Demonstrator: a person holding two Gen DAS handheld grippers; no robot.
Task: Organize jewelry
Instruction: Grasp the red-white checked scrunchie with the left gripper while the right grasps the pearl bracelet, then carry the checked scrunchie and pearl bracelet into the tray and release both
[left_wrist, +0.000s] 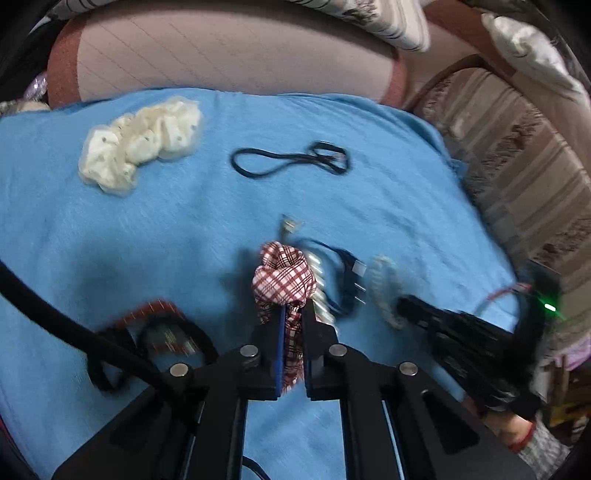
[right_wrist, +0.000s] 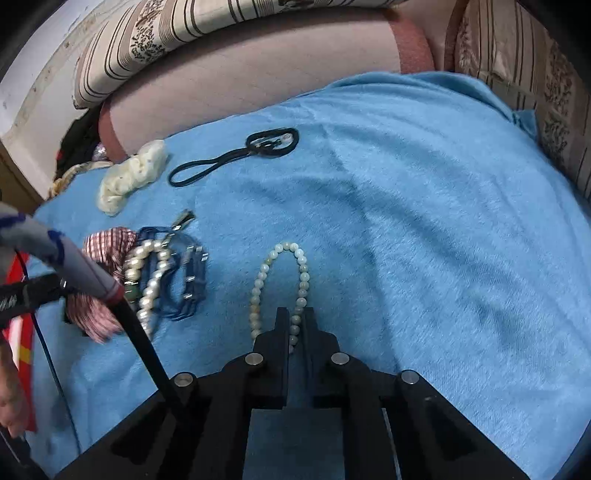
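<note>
My left gripper (left_wrist: 291, 314) is shut on a red-and-white plaid scrunchie (left_wrist: 284, 277) and holds it just above the blue cloth (left_wrist: 110, 240). In the right wrist view the scrunchie (right_wrist: 107, 243) lies beside a white pearl strand (right_wrist: 146, 280) and a dark blue bracelet (right_wrist: 184, 280). My right gripper (right_wrist: 296, 317) is shut on a pale green bead bracelet (right_wrist: 280, 273) that loops forward on the cloth (right_wrist: 424, 240). The right gripper shows as a black blur at the right in the left wrist view (left_wrist: 406, 306).
A cream scrunchie (left_wrist: 140, 144) and black hair ties (left_wrist: 291, 160) lie at the far side of the cloth. A red-and-black band (left_wrist: 159, 325) lies near left. A small metal clip (left_wrist: 290, 223) sits ahead. Pillows (left_wrist: 229, 55) border the far edge.
</note>
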